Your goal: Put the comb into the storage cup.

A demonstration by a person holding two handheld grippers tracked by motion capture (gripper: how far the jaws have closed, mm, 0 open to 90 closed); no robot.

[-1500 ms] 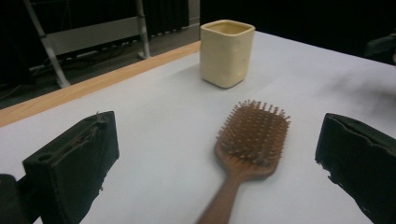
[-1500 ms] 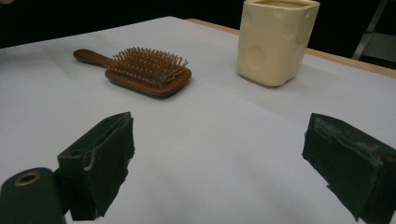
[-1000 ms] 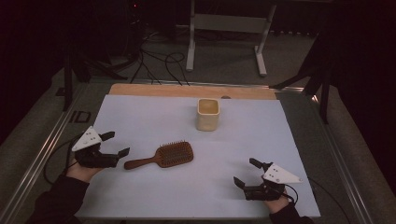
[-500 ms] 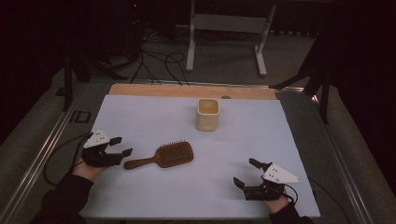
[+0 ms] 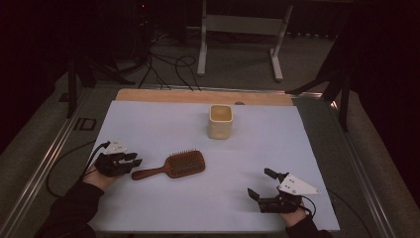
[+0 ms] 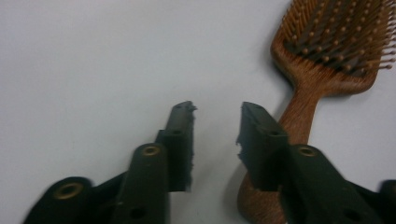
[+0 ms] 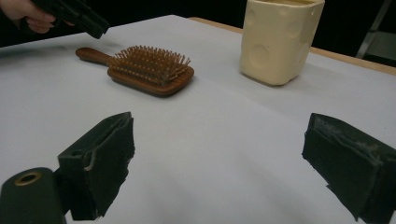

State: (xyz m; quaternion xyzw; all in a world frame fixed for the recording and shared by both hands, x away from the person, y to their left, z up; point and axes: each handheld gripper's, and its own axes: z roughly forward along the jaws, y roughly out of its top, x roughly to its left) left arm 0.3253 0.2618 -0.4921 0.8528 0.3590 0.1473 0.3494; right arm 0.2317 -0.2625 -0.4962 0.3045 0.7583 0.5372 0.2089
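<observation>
The wooden hairbrush [image 5: 172, 166] lay bristles up on the pale surface [image 5: 163, 124], left of centre and near the person, its handle pointing left toward the left tool [image 5: 134, 161]. That tool had just been closing; in the left gripper view its jaws stood partly apart with nothing between them, one jaw resting over the handle's end and the brush [image 6: 322, 70] lying off to one side of the gap. The right tool [image 5: 260, 184] sat at the near right, well apart from the brush, its jaws wide apart and empty. A cream cup [image 5: 220, 121] stood farther back, past the brush. The brush looked stiff, light and fairly smooth, so the narrow handle was likely the best place to grip, since the bristles would give and the wide head might slip.
</observation>
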